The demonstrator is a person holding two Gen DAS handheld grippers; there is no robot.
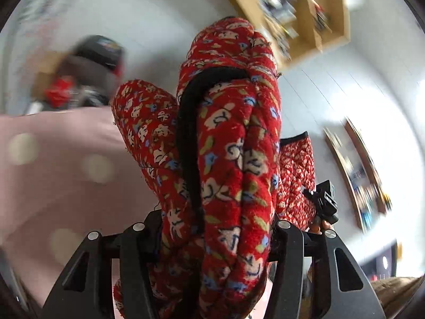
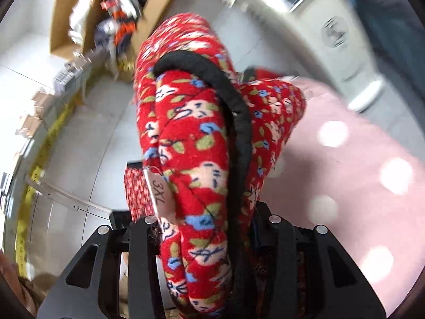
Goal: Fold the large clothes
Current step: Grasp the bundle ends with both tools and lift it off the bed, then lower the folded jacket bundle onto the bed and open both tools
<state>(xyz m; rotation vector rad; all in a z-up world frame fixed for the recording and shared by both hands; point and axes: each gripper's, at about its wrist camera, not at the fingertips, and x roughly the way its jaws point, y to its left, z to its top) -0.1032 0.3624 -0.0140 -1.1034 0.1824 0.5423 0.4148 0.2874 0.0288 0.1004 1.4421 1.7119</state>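
A thick red floral quilted garment [image 1: 225,143] with black trim is bunched between the fingers of my left gripper [image 1: 212,228], which is shut on it and holds it up in the air. The same garment [image 2: 196,143] fills the right wrist view, with a white size tag reading 3XL [image 2: 160,194]. My right gripper [image 2: 212,226] is shut on it too. The other gripper [image 1: 324,202] shows at the right of the left wrist view, with more of the garment hanging beside it. Both views are blurred.
A pink surface with pale dots [image 1: 53,159] lies at the left, and also at the right of the right wrist view [image 2: 358,172]. A wooden shelf [image 1: 305,8] with clutter, a cardboard box [image 2: 87,13] and a white appliance [image 2: 332,32] stand around.
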